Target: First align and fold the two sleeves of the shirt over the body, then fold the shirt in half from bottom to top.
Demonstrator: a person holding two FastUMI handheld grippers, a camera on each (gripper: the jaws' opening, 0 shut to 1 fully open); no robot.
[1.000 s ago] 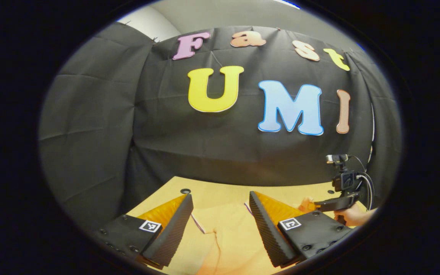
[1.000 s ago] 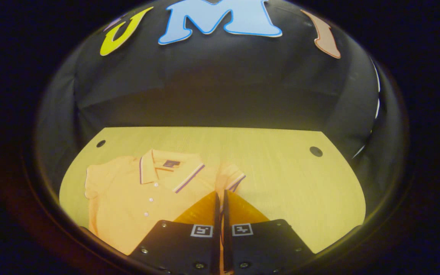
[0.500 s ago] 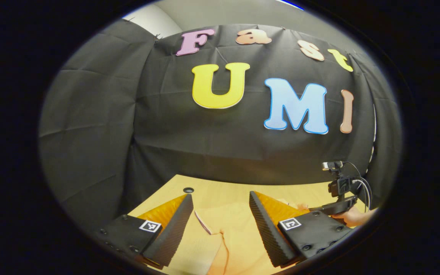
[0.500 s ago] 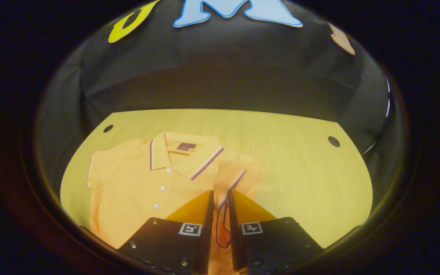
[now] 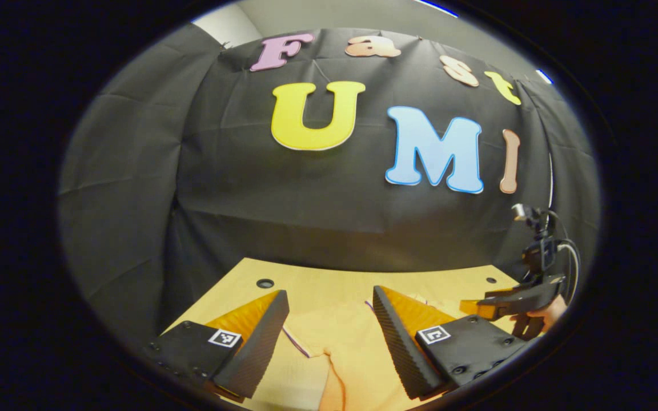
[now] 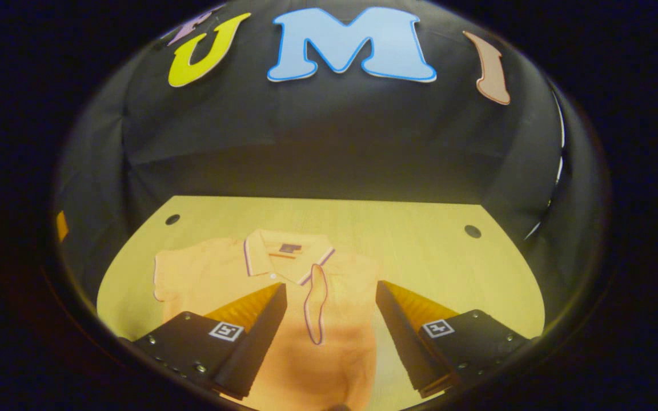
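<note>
Table [image 6: 420, 257]: pale wood, black cloth wall [image 6: 329, 148] at 12 o'clock.
Shirt [image 6: 329, 342]: flat, one sleeve [image 6: 315, 305] folded over.
Left gripper [image 5: 329, 319]: jaws wide apart, holding nothing.
Right gripper [image 6: 332, 311]: jaws spread, holding nothing.

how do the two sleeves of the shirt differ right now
In the right gripper view, the one sleeve is folded in over the shirt's front, its striped cuff lying below the collar. The other sleeve lies spread out flat on the table, not yet folded. Both are short and the same pale orange.

Dim, warm-tinted, fisheye-warped edges
</note>
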